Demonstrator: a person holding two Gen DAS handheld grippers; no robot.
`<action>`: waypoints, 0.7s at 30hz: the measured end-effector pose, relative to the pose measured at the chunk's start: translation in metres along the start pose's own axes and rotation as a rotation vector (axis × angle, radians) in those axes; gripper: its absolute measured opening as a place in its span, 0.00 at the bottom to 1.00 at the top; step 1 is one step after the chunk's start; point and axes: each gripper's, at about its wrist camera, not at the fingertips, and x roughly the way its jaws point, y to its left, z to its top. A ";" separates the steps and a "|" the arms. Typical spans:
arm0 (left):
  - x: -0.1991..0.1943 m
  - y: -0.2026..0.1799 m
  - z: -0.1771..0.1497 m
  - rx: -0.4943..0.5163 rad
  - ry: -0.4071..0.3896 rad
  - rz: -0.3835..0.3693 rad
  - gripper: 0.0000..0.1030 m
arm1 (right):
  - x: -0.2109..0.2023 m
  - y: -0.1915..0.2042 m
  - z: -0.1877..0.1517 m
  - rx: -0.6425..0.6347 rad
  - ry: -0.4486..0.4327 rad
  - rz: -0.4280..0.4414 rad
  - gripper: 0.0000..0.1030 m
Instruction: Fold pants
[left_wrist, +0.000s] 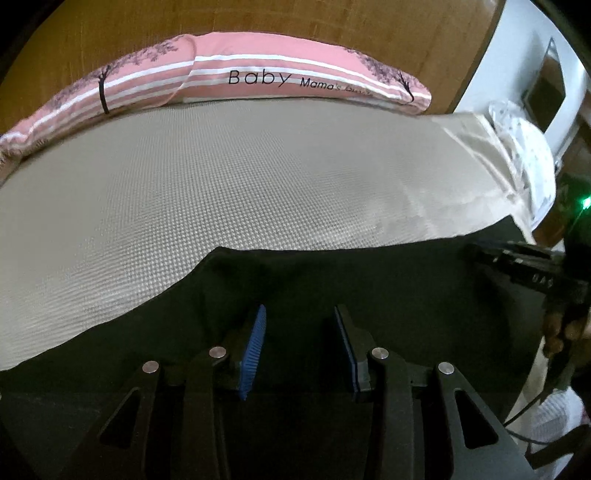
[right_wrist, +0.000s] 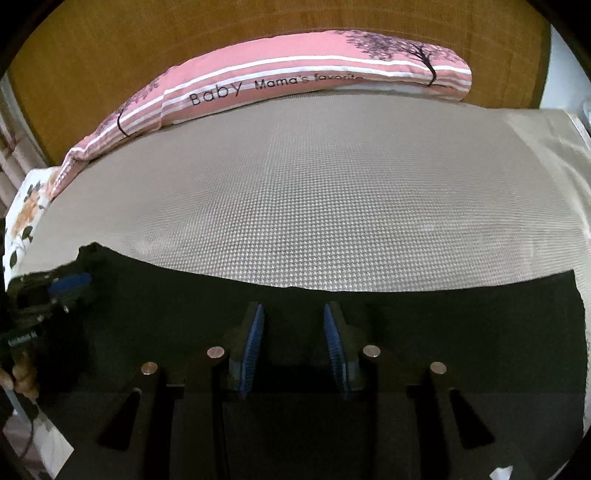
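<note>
Currently over pants (left_wrist: 332, 280), both grippers angled down at dark cloth. Pants spread flat on near part of bed (left_wrist: 184, 192), far edge running left to right across grey textured cover; pink pillow (left_wrist: 258, 77) at far side against wooden headboard (left_wrist: 258, 22).

Left gripper (left_wrist: 300, 347): jaws partly apart, blue pads bare, nothing visibly pinched; cloth lies beneath, contact not discernible. Right gripper (right_wrist: 293, 343): same, jaws partly apart, no fold of cloth between pads. Seen again at right edge of left view, left one at left edge of right view, so well apart along the garment.

Step judged: reaching for a grasp near far edge before a fold.

Notes for doing it well:
- Set each gripper near its own end of far edge, evenly spaced.
- Press fingertips into cloth, catch pants only, not bed cover.
- Close on a small ridge of fabric, check both hold before lifting.
- Lift together, level, carry edge toward near side, keep cloth taut between.
- Lay down smooth, edges matched.

Risk: dark cloth hides layers; count uncertain.
</note>
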 end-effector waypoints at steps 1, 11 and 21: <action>-0.003 -0.003 -0.004 0.010 0.004 0.009 0.38 | -0.003 -0.001 -0.001 0.019 0.000 0.003 0.36; -0.045 -0.004 -0.060 0.014 0.004 0.006 0.39 | -0.038 -0.034 -0.055 0.091 0.022 -0.020 0.38; -0.065 -0.008 -0.106 0.053 0.016 0.063 0.46 | -0.088 -0.109 -0.108 0.279 0.036 -0.085 0.40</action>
